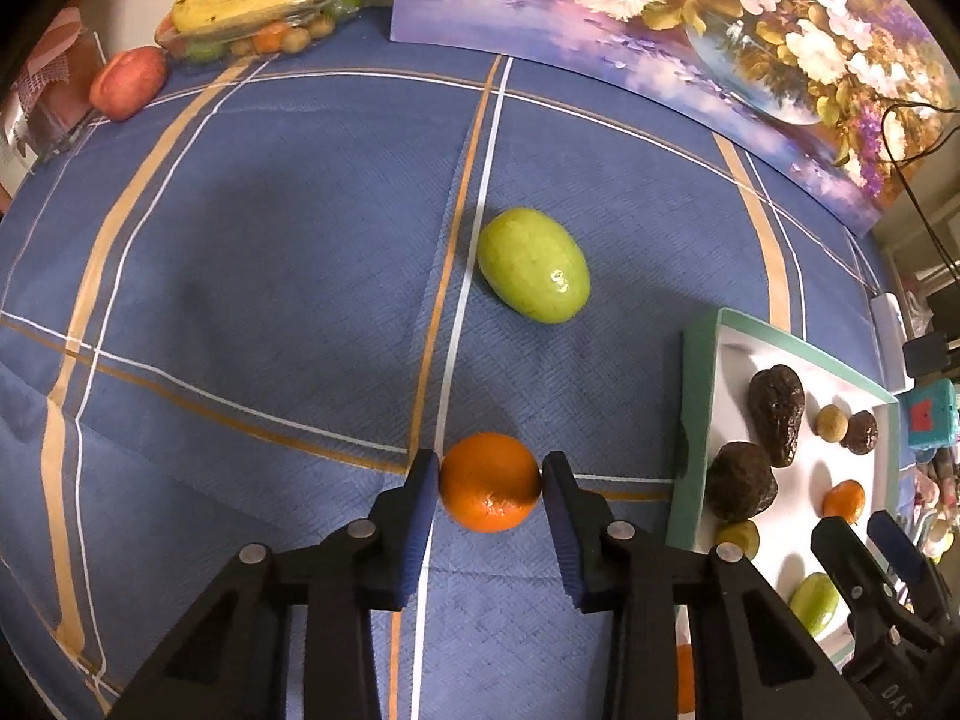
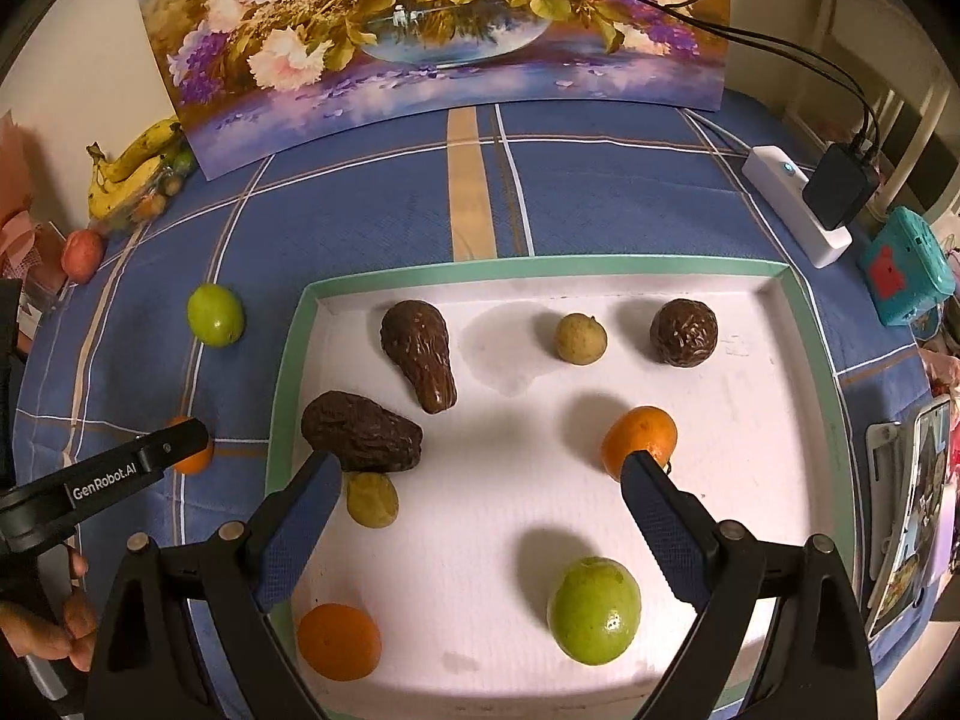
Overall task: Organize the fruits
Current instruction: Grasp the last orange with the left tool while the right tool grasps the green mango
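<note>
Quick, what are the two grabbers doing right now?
Left gripper: closed on the orange lying on the tablecloth.
Right gripper: open, holding nothing, above the tray.

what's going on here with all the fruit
A person is sorting fruit into a white tray on a blue tablecloth. The left hand-held gripper has closed on an orange on the cloth. The right hand-held gripper hangs open over the tray. A green fruit lies loose on the cloth.
</note>
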`<state>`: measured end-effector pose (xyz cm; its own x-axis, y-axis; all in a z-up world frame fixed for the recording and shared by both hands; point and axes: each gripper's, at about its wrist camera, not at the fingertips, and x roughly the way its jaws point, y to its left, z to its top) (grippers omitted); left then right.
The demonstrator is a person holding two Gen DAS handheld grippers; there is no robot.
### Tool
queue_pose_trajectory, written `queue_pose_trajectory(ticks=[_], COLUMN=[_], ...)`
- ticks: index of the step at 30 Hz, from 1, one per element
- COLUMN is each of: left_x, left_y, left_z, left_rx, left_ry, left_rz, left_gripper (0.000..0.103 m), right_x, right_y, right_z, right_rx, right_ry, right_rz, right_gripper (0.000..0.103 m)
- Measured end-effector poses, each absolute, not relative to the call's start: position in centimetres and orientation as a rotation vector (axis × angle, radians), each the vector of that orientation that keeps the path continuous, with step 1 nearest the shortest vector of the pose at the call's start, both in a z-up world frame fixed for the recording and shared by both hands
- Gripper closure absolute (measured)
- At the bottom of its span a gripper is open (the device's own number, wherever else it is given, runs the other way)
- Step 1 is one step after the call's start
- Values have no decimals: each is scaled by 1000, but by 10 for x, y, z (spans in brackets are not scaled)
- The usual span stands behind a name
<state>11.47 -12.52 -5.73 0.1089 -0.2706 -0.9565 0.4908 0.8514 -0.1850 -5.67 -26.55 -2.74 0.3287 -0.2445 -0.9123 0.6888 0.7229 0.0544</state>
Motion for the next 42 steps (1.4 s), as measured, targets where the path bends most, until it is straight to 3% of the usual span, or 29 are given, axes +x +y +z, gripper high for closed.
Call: queue_pose_trajectory(ticks=[17,32,34,37,40,42], left_x=[156,209,216,221,225,227], left_y=[-97,-59,-54,-51,-49,-49], left_z=[-23,-25,-27,-31,-37,-41], left_rx=[24,-47,-58,-63,-67,-65], left_ry=[1239,1187,1184,1185,1191,1201], left_rz=[-510,-384,-372,-363,-364,-362], left_gripper=[66,66,67,67,66,67], right_x=[-26,47,59,73,85,93], right_y=[-261,-225,-221,-219,-215,-210], right_z=[-22,-21,-26,-37,-48,-54], right_rx=[451,329,326,337,329,324], right_ry=[989,878,886,903,925,936], right_rz=[-575,-425,-395,-366,-342,-325], right_gripper=[9,9,11,25,28,40])
